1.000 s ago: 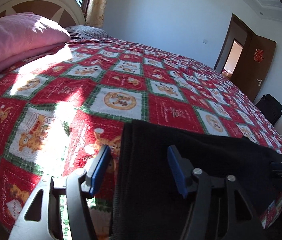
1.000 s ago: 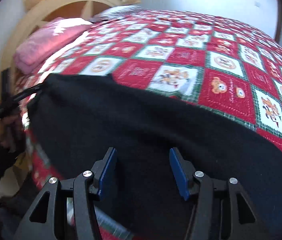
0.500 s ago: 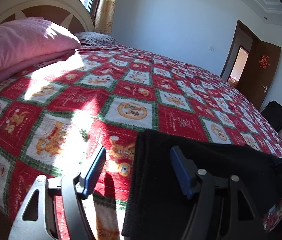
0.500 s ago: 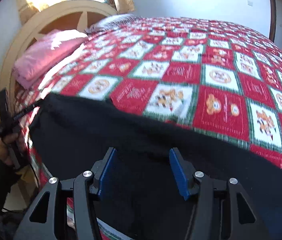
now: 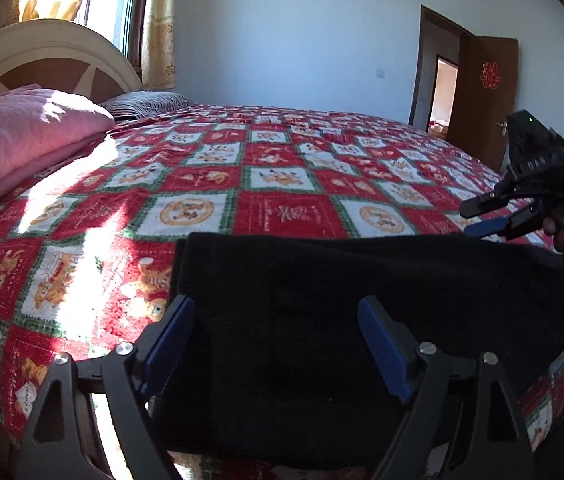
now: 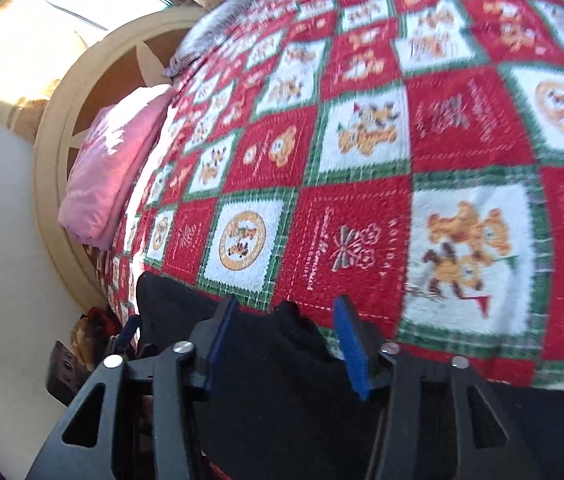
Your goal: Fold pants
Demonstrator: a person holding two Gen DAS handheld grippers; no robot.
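Black pants (image 5: 361,272) lie flat across the near edge of the bed, on a red, white and green checked bedspread (image 5: 282,184). My left gripper (image 5: 274,308) hovers over their left end; its jaws are opening wide, and the pads do not touch the cloth. My right gripper (image 6: 285,304) is tilted over the pants (image 6: 282,380). Its jaws are closing around a raised fold of black cloth, with gaps still showing beside the pads. The left wrist view shows the right gripper (image 5: 481,216) in a hand at the pants' far right edge.
A pink pillow (image 5: 22,132) and a striped pillow (image 5: 150,100) lie by the cream headboard (image 5: 42,44) under a sunlit window. An open brown door (image 5: 481,100) stands in the far wall. The bed's side edge drops away below the pants.
My left gripper's jaws have spread wider and it has shifted over the pants' left end. The right gripper has rolled, swung along the pants and narrowed; it now shows in the left view.
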